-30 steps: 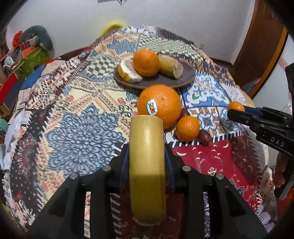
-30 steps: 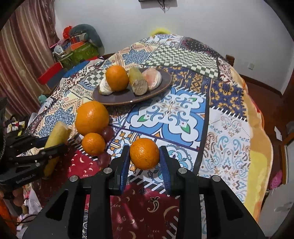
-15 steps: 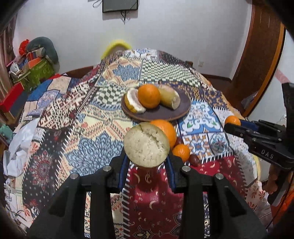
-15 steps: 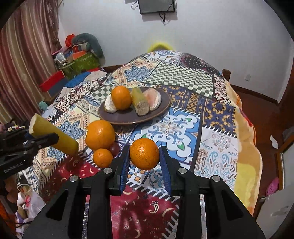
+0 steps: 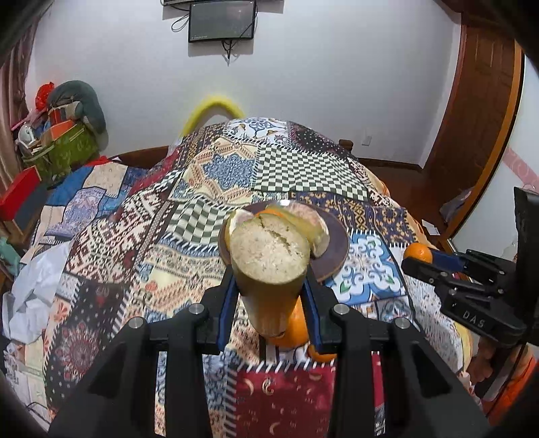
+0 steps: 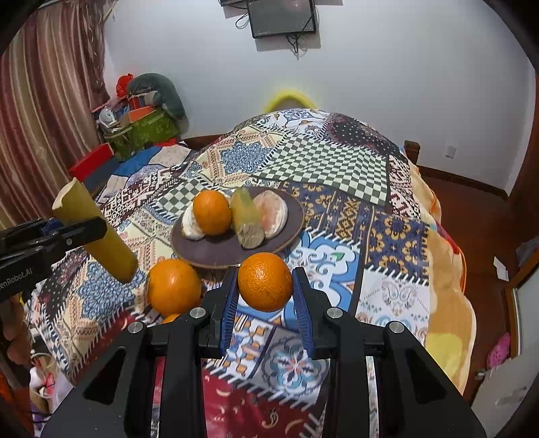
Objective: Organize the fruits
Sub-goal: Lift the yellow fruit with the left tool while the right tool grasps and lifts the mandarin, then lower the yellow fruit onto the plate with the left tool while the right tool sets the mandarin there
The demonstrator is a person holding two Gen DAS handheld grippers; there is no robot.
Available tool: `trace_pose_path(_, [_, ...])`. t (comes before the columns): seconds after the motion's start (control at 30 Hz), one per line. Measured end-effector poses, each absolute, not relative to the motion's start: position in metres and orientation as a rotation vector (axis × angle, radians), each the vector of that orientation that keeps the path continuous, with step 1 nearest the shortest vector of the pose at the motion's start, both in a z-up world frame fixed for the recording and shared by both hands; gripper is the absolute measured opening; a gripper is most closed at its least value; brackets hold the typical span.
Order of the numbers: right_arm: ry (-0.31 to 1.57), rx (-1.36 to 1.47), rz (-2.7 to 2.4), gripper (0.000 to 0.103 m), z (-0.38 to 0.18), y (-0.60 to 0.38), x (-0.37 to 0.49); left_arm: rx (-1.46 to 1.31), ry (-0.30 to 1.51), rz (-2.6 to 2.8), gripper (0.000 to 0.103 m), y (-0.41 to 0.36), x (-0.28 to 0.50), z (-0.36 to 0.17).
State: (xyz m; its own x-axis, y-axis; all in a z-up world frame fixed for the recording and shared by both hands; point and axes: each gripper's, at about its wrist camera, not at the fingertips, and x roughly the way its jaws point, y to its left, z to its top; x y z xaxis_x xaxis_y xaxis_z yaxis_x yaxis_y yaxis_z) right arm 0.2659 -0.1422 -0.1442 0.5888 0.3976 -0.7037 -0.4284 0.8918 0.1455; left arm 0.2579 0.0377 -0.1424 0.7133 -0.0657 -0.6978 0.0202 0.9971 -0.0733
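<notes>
The plate point(image 6: 209, 251) sits mid-frame on the patchwork cloth point(image 6: 387, 236); on it, left to right, lie a peeled fruit point(image 6: 190, 224), an orange point(image 6: 212, 212), a cut stalk piece point(image 6: 247, 222) and another peeled fruit point(image 6: 271, 212); a large orange point(image 6: 173, 286) rests on the cloth before the plate, lower left; a screen point(image 6: 281, 17) hangs on the wall at top.

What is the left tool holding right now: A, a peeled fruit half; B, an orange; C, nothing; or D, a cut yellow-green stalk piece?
D: the left tool is clamped on the cut stalk piece, while the right tool holds the orange.
</notes>
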Motion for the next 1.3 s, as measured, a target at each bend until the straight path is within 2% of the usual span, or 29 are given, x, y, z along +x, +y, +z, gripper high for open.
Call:
trace_pose_path(0.3, [0.802,-0.047,0.483,0.029,-0.147,-0.137,0.292,-0.073,0.777,-0.070,0.036,0.034,0.297,-0.150])
trace_pose_path(0.57, [0.818,-0.047,0.493,0.029,-0.158,-0.123,0.317,-0.109,0.827,-0.076,0.036,0.039,0.331,-0.177])
trace_pose_path(1.03, [0.831,-0.094,0.490,0.029,-0.172,-0.108,0.349,-0.164,0.831,-0.036,0.036,0.060,0.360,-0.198])
trace_pose_path(1.3, [0.872,-0.079,0.492,0.029,-0.188,-0.109,0.359,-0.146,0.868,0.014,0.045,0.063,0.370,-0.215])
